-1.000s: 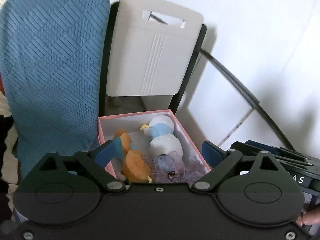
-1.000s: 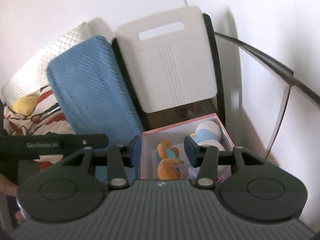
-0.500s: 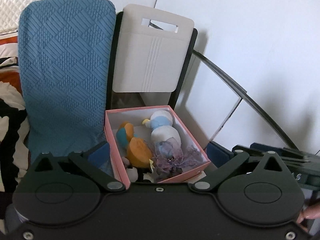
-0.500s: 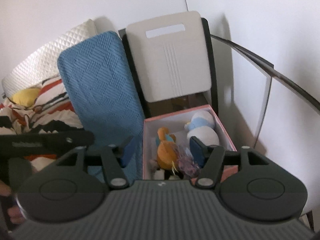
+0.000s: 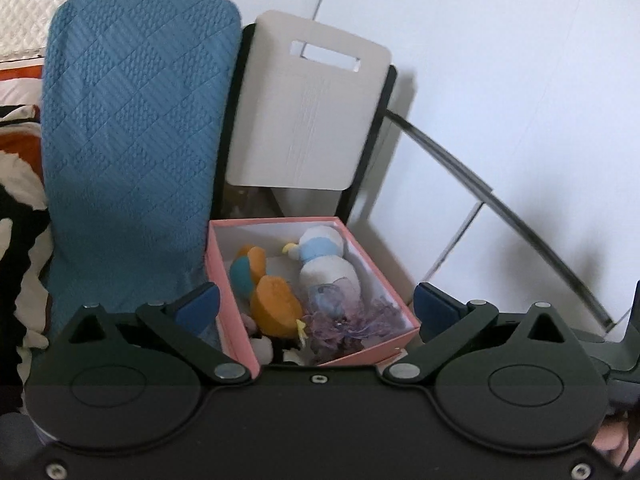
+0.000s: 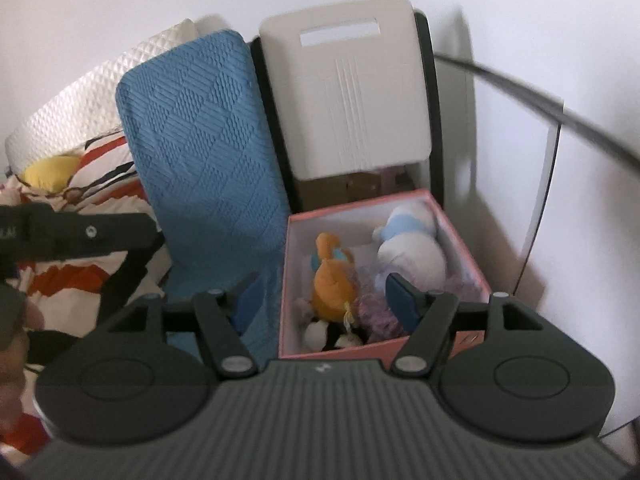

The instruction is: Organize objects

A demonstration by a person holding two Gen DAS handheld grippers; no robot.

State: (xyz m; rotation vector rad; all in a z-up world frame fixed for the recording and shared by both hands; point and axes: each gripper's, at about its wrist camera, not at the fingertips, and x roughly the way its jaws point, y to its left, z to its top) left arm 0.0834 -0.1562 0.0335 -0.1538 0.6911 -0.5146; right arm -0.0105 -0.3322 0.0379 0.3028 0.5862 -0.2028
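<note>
While both tools angled down at the pink box (image 5: pixel 240 276), the left gripper (image 5: pixel 316 304) gaped wide astride it, gripping nothing. The right gripper (image 6: pixel 326 298) stood half-spread over the orange plush (image 6: pixel 332 284), empty too.

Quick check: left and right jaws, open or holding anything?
Left gripper: jaws wide open, holding nothing.
Right gripper: jaws open, holding nothing.

Box (image 5: pixel 370 346) sits on floor nr the wall (image 5: pixel 500 60), open top. In it: duck toy (image 5: pixel 276 302) on left side, snowman toy (image 5: pixel 326 262) on right twd back, ribbon bow (image 5: pixel 348 320) at front betw. them. Chair back (image 5: pixel 308 120) stands right behind box. Cushion (image 5: pixel 128 140) leans just left of box & chair, touching box side. Bedding (image 6: pixel 80 216) further left, pillow (image 6: pixel 92 92) behind cushion.
</note>
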